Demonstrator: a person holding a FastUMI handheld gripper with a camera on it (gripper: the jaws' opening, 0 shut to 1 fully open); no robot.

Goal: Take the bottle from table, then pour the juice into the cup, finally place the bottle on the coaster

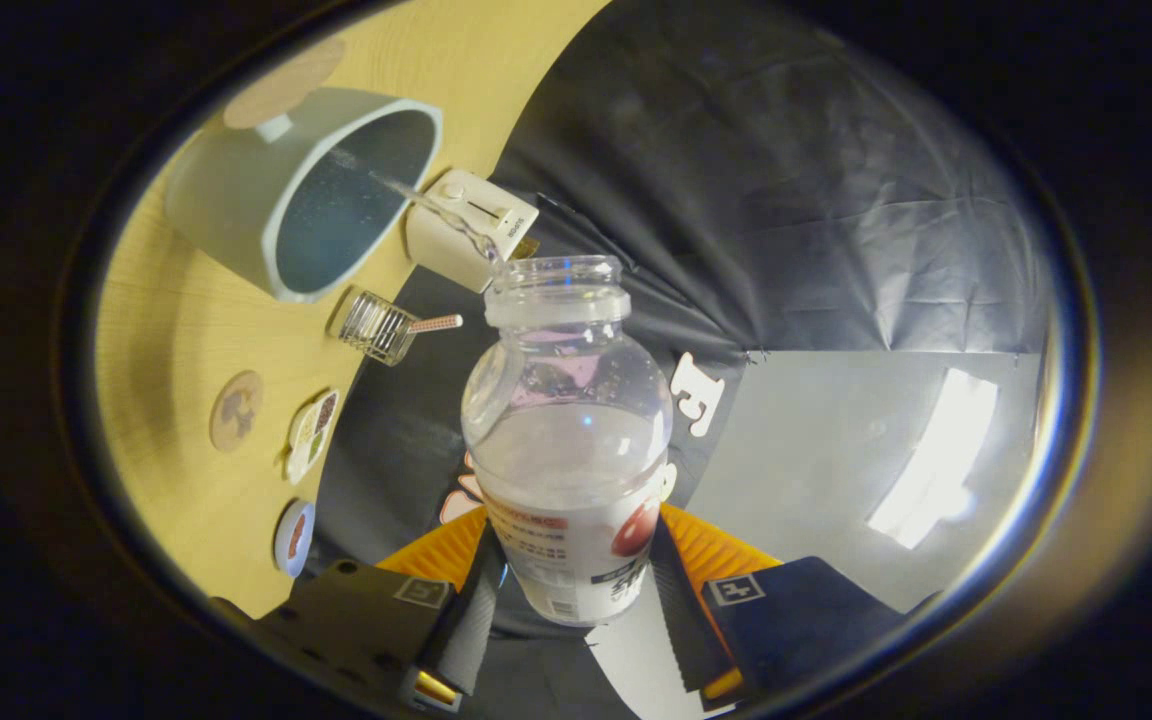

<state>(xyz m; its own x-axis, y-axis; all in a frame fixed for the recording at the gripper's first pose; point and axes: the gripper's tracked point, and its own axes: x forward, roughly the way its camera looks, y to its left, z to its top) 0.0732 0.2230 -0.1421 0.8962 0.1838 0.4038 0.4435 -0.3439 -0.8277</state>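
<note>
The cup (306, 195) lies beyond the fingers, to their left, on the table (176, 480). A thin stream (441, 212) runs from the uncapped bottle (568, 440) into it. The gripper (576, 590) is clamped on the bottle's lower body, both fingers pressing.

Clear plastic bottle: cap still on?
No: the clear plastic bottle, clamped between the tool's fingers, has an open, capless mouth, and a thin stream runs from it into the grey-green cup.
</note>
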